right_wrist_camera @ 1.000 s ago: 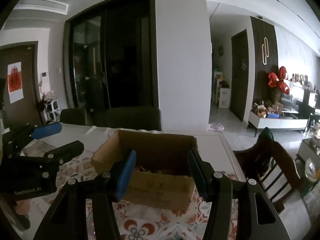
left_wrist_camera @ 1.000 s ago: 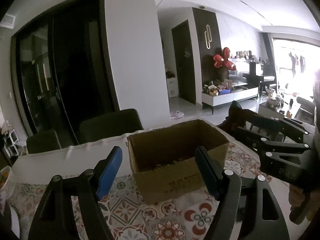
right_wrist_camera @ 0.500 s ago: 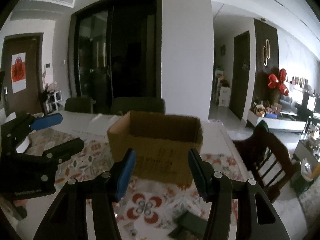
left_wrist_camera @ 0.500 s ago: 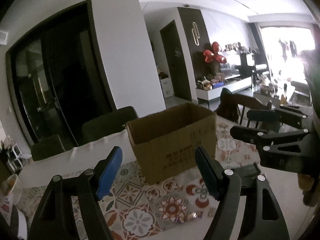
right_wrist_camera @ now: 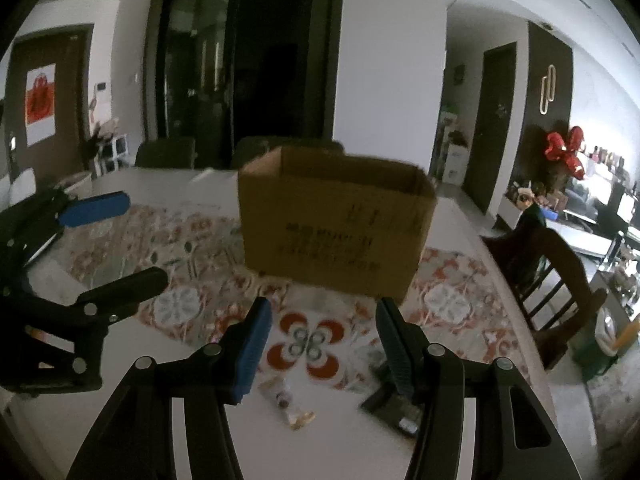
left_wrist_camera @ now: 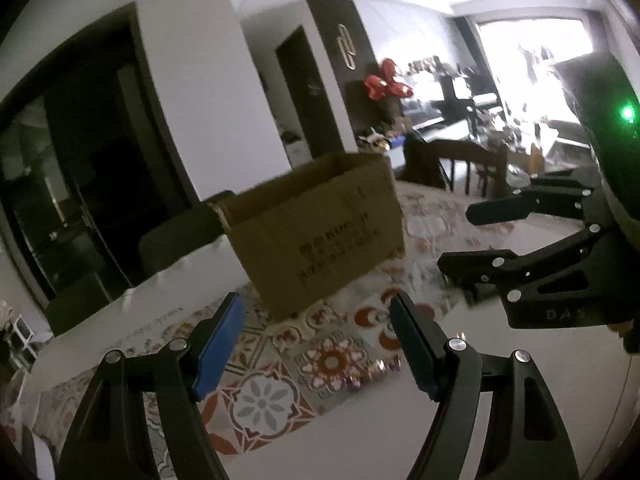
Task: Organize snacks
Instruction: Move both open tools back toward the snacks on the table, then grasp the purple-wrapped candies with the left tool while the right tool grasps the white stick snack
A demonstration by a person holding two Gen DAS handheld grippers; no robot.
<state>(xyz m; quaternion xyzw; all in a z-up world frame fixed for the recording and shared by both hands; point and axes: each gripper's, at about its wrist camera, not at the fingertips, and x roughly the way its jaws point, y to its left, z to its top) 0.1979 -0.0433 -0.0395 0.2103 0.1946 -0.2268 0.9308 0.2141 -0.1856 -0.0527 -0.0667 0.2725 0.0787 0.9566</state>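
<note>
cardboard box stands ahead of both grippers. right gripper, jaws apart and empty, hangs above a dark packet and clear wrapper, nearer than the open, empty left gripper.

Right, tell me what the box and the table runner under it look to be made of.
Box: brown cardboard, matte; a raw cut rim shows along the open top and dark print sits on the side. Table runner: probably woven cloth or printed vinyl, with red and grey tile-like flower patterns; it lies flat, but motion blur hides any weave, so I cannot tell which.
</note>
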